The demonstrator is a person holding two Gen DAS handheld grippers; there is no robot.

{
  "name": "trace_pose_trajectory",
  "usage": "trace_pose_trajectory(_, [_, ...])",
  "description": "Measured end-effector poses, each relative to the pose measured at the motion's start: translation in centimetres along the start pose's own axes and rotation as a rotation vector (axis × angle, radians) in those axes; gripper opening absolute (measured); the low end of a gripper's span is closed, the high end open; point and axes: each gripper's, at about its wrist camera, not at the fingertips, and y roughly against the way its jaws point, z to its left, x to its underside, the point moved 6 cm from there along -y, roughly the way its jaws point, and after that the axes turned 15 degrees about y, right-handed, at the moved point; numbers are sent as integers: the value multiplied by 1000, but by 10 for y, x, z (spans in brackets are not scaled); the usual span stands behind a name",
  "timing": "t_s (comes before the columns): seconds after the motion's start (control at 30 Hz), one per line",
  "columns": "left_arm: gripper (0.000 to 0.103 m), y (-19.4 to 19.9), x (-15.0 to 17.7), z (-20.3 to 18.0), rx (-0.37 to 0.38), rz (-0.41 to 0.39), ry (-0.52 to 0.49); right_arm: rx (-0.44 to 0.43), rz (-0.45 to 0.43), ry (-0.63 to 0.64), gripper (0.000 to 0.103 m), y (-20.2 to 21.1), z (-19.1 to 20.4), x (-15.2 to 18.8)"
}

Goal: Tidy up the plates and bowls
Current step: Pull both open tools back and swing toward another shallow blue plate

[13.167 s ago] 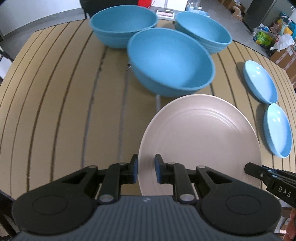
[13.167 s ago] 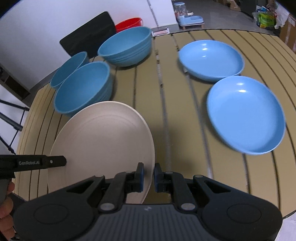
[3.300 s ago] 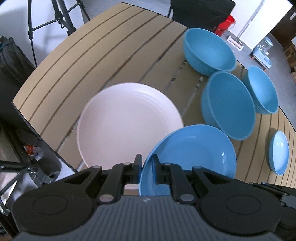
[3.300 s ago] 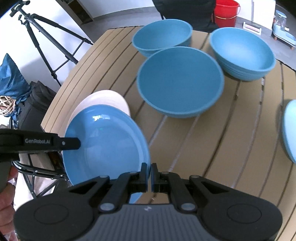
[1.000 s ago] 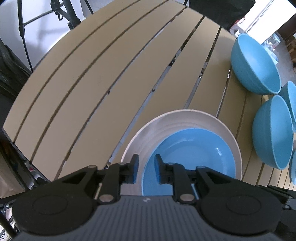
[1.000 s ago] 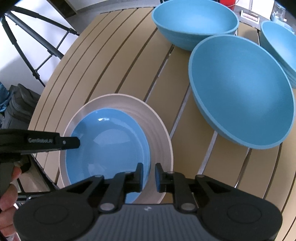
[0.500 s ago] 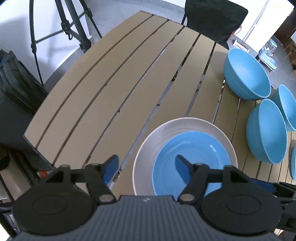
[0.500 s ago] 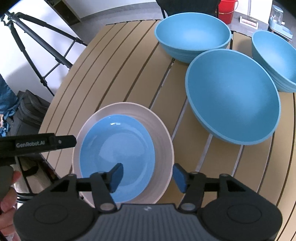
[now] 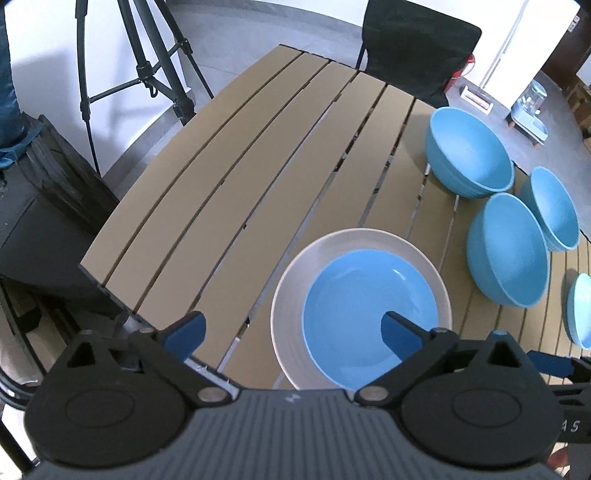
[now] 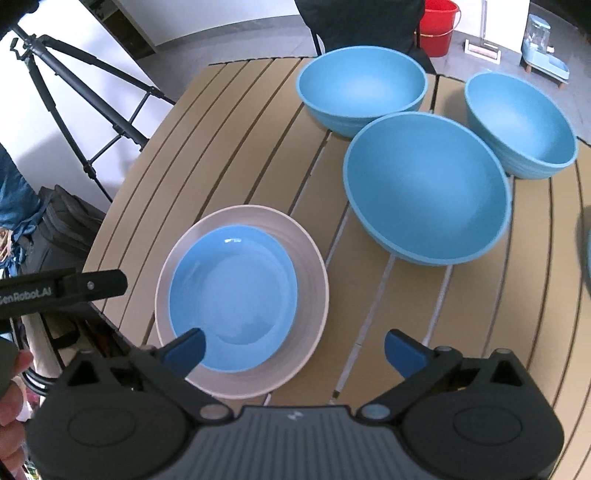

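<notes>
A small blue plate (image 9: 369, 317) (image 10: 232, 295) lies inside a larger beige plate (image 9: 291, 288) (image 10: 312, 266) near the table's front left corner. My left gripper (image 9: 291, 329) hovers above the stack's left side, its jaws opening wide with nothing between them. My right gripper (image 10: 293, 349) hangs over the stack's right rim, its jaws also opening and holding nothing. Three blue bowls (image 10: 362, 81) (image 10: 428, 188) (image 10: 517, 122) stand further back on the slatted table (image 9: 229, 177). Another blue plate (image 9: 580, 310) shows at the right edge.
The table's left edge and front corner (image 9: 96, 273) lie close to the stack. A tripod (image 9: 147, 70) and a black bag (image 10: 59, 221) stand on the floor at the left. A black chair (image 9: 413, 44) and a red bucket (image 10: 439, 26) are behind the table.
Both grippers let go of the blue plate, opened wide and rose. The blue plate now rests in the beige plate.
</notes>
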Motion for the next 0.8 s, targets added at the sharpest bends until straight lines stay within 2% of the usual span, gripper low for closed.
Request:
trace_pose_trajectory(0.5, [103,64,19,-19,27,-8,-41,46,-33,-24,103,76,-12,20])
trace_pose_trajectory(0.8, [103,93,24,-47,56,-29,-114,91,-51,-75,103,115,-32,34])
